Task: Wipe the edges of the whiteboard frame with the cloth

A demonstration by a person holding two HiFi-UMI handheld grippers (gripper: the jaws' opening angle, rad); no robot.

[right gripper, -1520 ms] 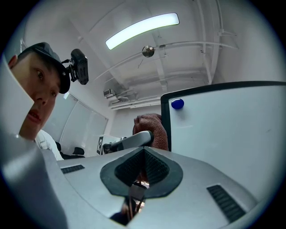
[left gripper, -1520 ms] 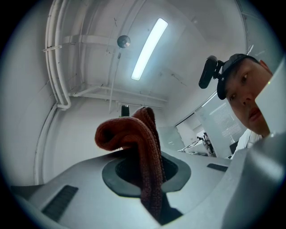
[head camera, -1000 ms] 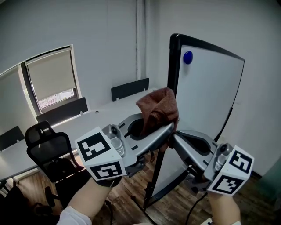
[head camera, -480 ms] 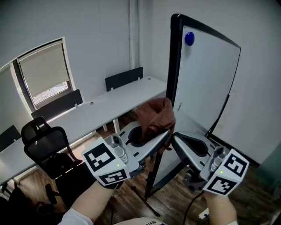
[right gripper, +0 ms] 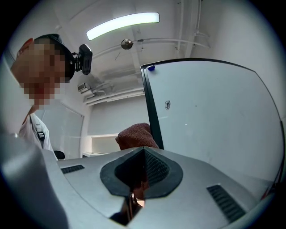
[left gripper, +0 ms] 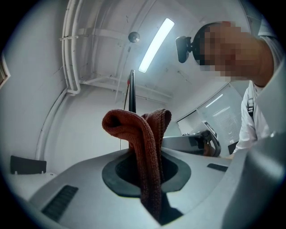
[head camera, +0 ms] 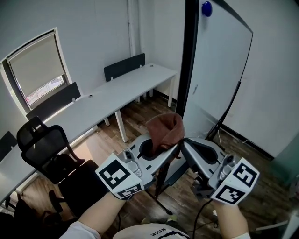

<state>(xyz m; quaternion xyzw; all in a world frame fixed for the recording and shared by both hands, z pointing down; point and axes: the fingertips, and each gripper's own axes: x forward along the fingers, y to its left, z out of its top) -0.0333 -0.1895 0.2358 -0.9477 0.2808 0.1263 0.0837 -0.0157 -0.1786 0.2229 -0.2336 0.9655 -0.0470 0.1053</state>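
The left tongs are pinching the cloth. In the left gripper view the red-brown cloth comes up from between the two jaws and folds over above them in a loose bundle. The right tongs are pressed together with nothing between them. Their tip lies just beside the tip of the left tongs and under the cloth, and I cannot tell if it touches the cloth.

The whiteboard frame stands in front of the person, its dark left edge rising just behind the cloth. The white board carries a blue magnet near the top. In the right gripper view the cloth sits just beside this dark edge, but no view shows it pressed on the frame.

I judge that the wiping is not under way at this moment. The cloth is ready in the tongs and close to the left edge. No view shows which edges are already wiped and which are left.
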